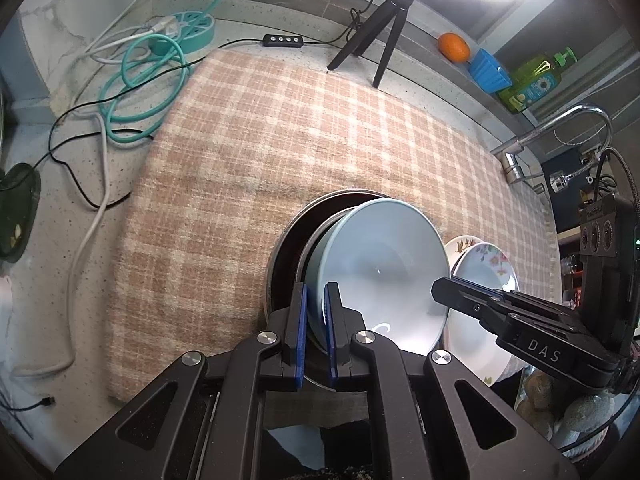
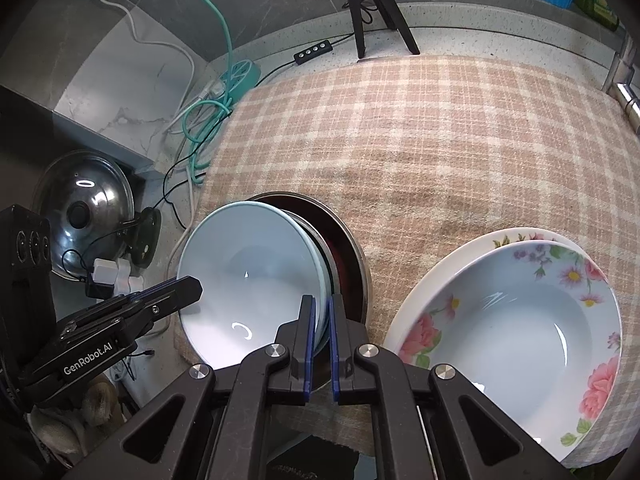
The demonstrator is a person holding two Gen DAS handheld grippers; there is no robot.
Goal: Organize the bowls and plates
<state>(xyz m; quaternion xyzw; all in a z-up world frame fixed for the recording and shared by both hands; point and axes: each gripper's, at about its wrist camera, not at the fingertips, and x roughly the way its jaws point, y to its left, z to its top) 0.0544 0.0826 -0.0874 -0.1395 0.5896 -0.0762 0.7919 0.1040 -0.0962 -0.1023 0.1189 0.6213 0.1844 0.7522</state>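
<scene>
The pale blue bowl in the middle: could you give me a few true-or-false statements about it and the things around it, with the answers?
1. Both claws grip the pale blue bowl by its rim. True: the left claw and the right claw each pinch an edge.
2. The blue bowl lies flat on the cloth. False: it is tilted, leaning out of a dark metal pan.
3. Two flowered dishes are stacked beside it. True.
4. The cloth is plain white. False: the checked cloth is pinkish-beige plaid.
5. An orange sits on the ledge behind. True.
6. The blue bowl holds soup. False: it looks empty.
</scene>
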